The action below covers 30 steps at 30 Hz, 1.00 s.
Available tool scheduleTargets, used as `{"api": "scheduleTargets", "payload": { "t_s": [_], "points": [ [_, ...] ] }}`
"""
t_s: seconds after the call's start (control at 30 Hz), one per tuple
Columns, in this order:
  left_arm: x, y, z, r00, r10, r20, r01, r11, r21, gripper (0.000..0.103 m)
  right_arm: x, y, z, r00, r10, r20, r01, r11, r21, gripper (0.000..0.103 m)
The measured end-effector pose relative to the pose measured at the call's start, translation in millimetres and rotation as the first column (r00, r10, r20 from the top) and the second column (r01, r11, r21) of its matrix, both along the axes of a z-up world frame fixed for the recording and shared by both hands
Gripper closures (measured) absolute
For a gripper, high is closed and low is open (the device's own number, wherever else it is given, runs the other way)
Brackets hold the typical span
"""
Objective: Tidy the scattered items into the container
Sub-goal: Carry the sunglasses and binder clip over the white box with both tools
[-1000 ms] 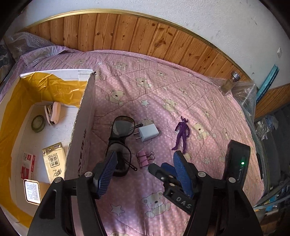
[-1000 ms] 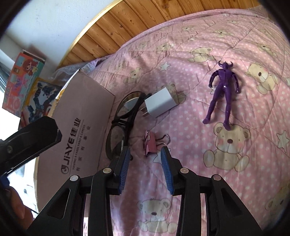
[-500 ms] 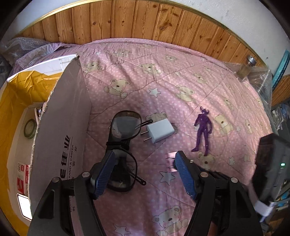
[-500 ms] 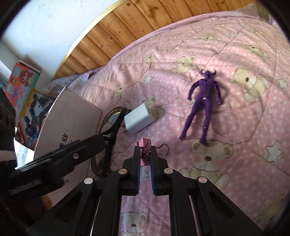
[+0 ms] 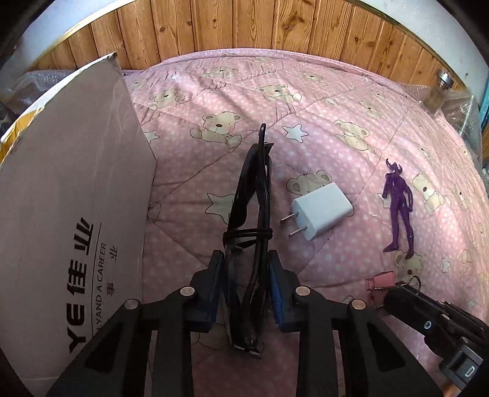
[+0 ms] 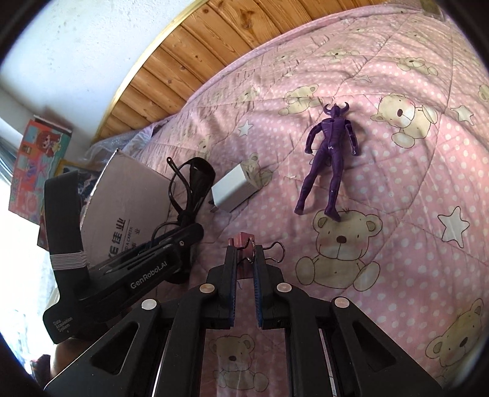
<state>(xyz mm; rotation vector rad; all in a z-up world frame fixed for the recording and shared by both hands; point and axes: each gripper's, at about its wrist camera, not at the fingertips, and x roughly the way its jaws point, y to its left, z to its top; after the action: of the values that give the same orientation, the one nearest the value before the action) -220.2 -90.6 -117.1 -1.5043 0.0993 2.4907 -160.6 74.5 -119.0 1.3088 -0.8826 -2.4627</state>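
My left gripper (image 5: 244,268) is shut on the black glasses (image 5: 252,195), which stand on edge, lifted off the pink quilt; they show as glasses (image 6: 189,186) in the right wrist view too. My right gripper (image 6: 244,259) is shut on the pink binder clip (image 6: 243,244), seen as a clip (image 5: 380,279) at the lower right of the left wrist view. A white charger plug (image 5: 321,210) and a purple toy figure (image 5: 398,204) lie on the quilt. The cardboard box (image 5: 70,195) stands at the left, its inside hidden.
A pink teddy-bear quilt (image 5: 275,100) covers the bed, with a wooden headboard (image 5: 244,27) behind. A small glass jar (image 5: 438,91) stands on bubble wrap at the far right. Colourful boxes (image 6: 33,158) lean against the wall left of the bed.
My left gripper shut on the glasses and raised them onto their edge. My right gripper, shut on the binder clip, holds it a little higher; both views have moved closer to the quilt.
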Motion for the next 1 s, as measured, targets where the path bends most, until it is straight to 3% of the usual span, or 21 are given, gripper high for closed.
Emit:
{"api": "scheduleTargets", "payload": {
  "t_s": [0.2,0.57,1.0],
  "points": [
    [26.1,-0.6,20.9,1.0,-0.003,-0.014,0.004,0.998,0.069,0.075,9.8,3.9,8.4,1.0,-0.001,-0.009,0.001,1.0,-0.005,0.093],
    [70.6,-12.3,36.9,1.0,-0.021,0.006,0.02,0.993,0.112,0.076,34.5,6.3,27.9,1.0,-0.005,-0.026,0.005,1.0,0.0,0.093],
    [115.9,-21.3,72.4,0.997,-0.046,-0.07,0.057,0.986,0.159,0.076,81.1,-6.8,56.8,0.998,0.012,-0.063,-0.01,1.0,0.029,0.093]
  ]
}}
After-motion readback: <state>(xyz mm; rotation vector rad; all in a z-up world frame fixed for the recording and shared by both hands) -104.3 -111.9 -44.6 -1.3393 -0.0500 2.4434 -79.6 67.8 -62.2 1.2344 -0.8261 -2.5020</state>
